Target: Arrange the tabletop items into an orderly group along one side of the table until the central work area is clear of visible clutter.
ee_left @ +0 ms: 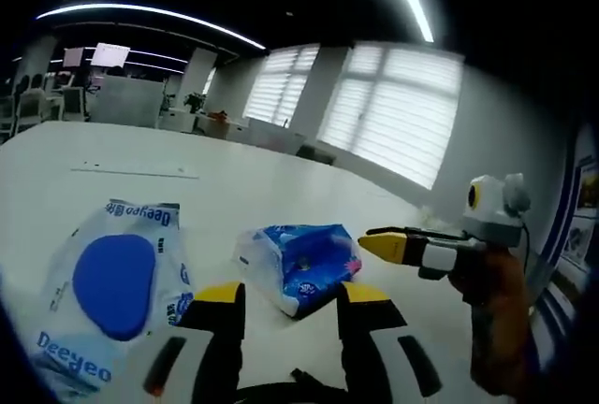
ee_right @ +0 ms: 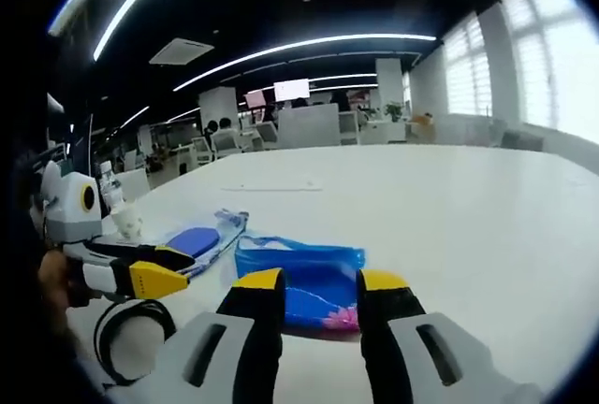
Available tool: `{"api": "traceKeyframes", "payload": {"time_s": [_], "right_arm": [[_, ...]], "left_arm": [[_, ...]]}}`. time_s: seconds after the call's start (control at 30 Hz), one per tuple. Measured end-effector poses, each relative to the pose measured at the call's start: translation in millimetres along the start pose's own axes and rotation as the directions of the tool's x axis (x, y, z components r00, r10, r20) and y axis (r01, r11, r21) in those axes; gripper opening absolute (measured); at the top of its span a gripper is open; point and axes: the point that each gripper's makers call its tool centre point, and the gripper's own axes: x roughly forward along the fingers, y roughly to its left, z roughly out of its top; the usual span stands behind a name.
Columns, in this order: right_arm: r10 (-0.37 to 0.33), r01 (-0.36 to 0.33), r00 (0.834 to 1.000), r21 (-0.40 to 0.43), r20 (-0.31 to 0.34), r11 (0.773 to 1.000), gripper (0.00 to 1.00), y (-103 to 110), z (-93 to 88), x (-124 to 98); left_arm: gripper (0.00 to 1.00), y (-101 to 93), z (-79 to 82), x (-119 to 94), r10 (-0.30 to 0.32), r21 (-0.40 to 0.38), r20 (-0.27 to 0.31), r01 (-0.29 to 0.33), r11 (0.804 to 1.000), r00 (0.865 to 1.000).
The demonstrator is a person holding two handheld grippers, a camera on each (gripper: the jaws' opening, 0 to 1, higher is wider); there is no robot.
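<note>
Left claw (ee_left: 285, 306): released, just short of blue tissue pack (ee_left: 299, 266).
Right claw (ee_right: 321, 294): released (same pack).
Risk: soft pack slips sideways, bumping wipes pack (ee_left: 112, 282).

We see a wide white surface (ee_right: 468, 226) running far into an open office. Large windows with pale blinds (ee_left: 393, 109) line one wall. Long curved light strips (ee_right: 299, 49) cross the dark ceiling. Far off stand desks, chairs (ee_right: 201, 150), a lit screen (ee_right: 292, 89) and a potted plant (ee_left: 194, 101).
</note>
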Motion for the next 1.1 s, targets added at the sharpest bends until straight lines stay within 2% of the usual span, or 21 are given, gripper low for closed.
{"api": "traceKeyframes", "payload": {"time_s": [0.1,0.13,0.2,0.3,0.43,0.5,0.7,0.87,1.1], "right_arm": [[0.004,-0.004,1.0,-0.012,0.001,1.0,0.29,3.8,0.8,-0.4],[0.019,-0.019,1.0,-0.034,0.009,0.999,0.29,7.7,3.8,0.1],[0.049,-0.048,0.998,-0.027,0.028,0.998,0.29,15.1,7.2,0.7],[0.08,-0.079,0.996,-0.024,0.043,0.997,0.3,21.8,11.2,1.4],[0.093,-0.091,0.995,-0.04,0.042,0.995,0.31,28.4,13.2,3.0],[0.12,-0.118,0.992,-0.032,0.049,0.992,0.31,34.0,15.1,3.4],[0.137,-0.135,0.99,-0.05,0.04,0.99,0.34,44.4,16.0,3.7],[0.148,-0.146,0.989,-0.072,0.027,0.987,0.34,51.1,16.7,4.5],[0.174,-0.172,0.985,-0.104,0.012,0.98,0.35,63.3,18.5,6.8]], "left_arm": [[0.4,0.5,1.1,-3.6,0.001,-0.004,0.008,-0.001,1.0,1.0],[0.42,1.1,1.2,-4.8,0.003,-0.006,0.01,-0.003,1.0,1.0],[0.46,3.9,0.9,-8.8,0.025,-0.016,0.011,-0.025,1.0,1.0],[0.47,5.2,4.4,-14.9,0.048,0.01,0.039,-0.049,0.999,0.998],[0.49,3.1,7.6,-19.8,0.035,-0.005,0.047,-0.034,0.999,0.998],[0.49,1.9,9.1,-22.4,0.03,-0.013,0.052,-0.029,0.999,0.998],[0.53,-1.5,12.0,-26.5,0.02,-0.018,0.057,-0.019,1.0,0.998],[0.55,3.7,8.9,-31.9,0.041,-0.007,0.052,-0.041,0.999,0.998],[0.56,11.3,12.7,-44.6,0.059,-0.023,0.071,-0.058,0.998,0.996]]}}
